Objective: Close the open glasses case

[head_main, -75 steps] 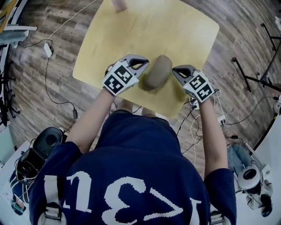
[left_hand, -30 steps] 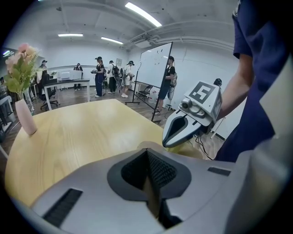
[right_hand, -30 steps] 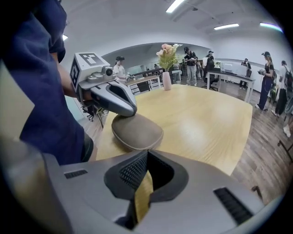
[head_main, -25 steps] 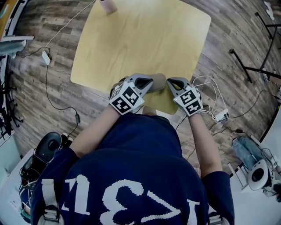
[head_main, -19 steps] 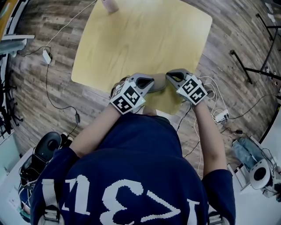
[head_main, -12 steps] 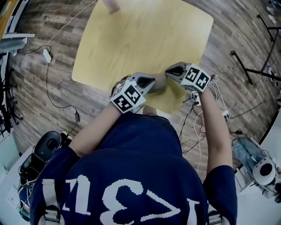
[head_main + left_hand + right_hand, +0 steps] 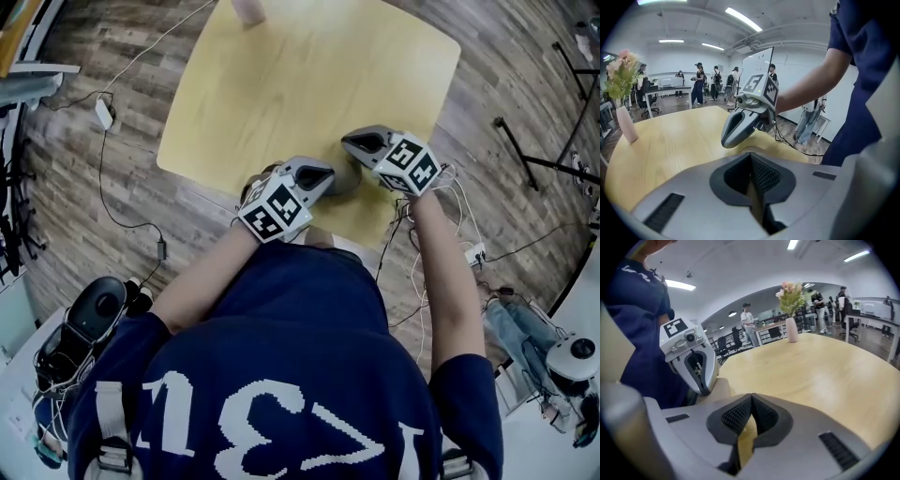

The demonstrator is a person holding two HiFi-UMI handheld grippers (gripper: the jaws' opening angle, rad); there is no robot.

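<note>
- Where the head view looks down, a pale wooden table (image 7: 309,84) fills the upper middle, above a plank floor (image 7: 84,206).
- A person in a navy shirt (image 7: 281,375) stands at the table's 6 o'clock edge.
- The left gripper (image 7: 328,172) sits at 8 o'clock of the glasses case, its jaws pressed together with nothing between them.
- The right gripper (image 7: 349,141) reaches in from 1 o'clock of the case, its jaws likewise together and empty.
- The glasses case (image 7: 346,179), grey-tan, lies at about 5 o'clock on the table near the edge, between the two grippers and mostly hidden. I cannot tell how its lid stands.
- A pink vase (image 7: 249,9) stands at the table's 11 o'clock edge.
</note>
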